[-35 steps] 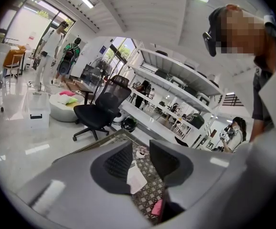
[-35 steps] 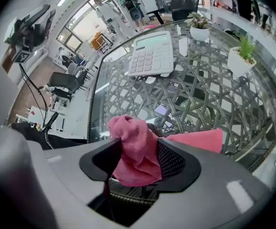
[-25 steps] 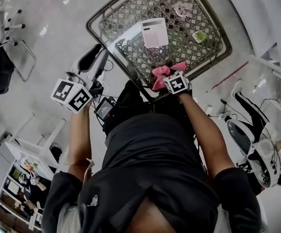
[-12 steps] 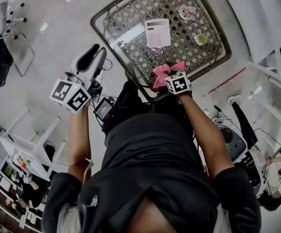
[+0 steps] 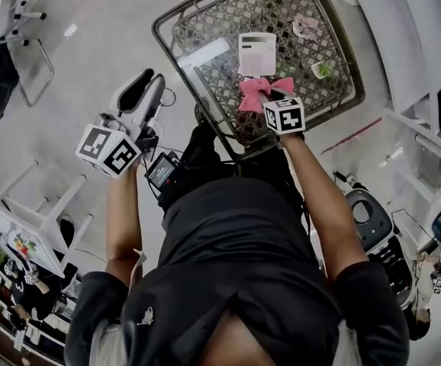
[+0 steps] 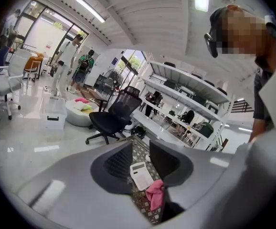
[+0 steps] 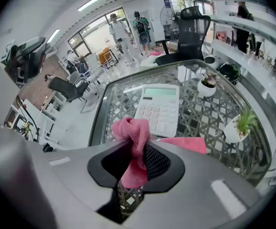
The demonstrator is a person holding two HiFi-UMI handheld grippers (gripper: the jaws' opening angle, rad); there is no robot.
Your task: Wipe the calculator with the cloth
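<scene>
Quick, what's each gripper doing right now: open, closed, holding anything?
Left gripper: open, nothing between its jaws.
Right gripper: closed on the pink cloth.

In the head view the jaws of the right claw are hidden under its marker cube, and the near rim of the table is covered by the person's torso. Key print on the calculator is too small to be read. Part of the cloth is buried between the jaws in the right gripper view.
</scene>
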